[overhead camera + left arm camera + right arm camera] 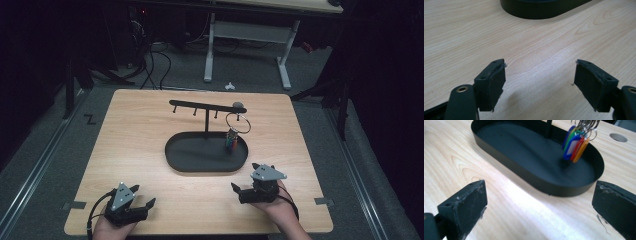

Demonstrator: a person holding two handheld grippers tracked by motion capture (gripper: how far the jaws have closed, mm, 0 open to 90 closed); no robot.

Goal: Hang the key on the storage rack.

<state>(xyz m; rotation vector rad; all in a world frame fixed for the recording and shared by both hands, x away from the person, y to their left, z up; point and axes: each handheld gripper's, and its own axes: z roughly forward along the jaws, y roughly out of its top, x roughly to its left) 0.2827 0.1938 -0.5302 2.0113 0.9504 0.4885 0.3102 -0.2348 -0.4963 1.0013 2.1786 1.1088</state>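
Note:
A black oval tray (175, 155) sits mid-table with a T-shaped hook stand (206, 107) rising from it. A metal ring (238, 123) hangs from the stand's right end, carrying coloured key tags (231, 140) over the tray. My left gripper (142, 196) rests open at the front left of the table, well short of the tray. My right gripper (245, 177) is open just in front of the tray's right end. In the left gripper view the left gripper (540, 63) has bare wood between its jaws and the tray (536, 11) ahead. The right gripper (541, 186) faces the tray (524, 173) and tags (574, 145).
The wooden table (150, 120) has bare surface around the tray and a round hole (618, 137) near its far side. Beyond it stand another desk's white legs (209, 50) and floor cables (155, 62). Dark floor lies on both sides.

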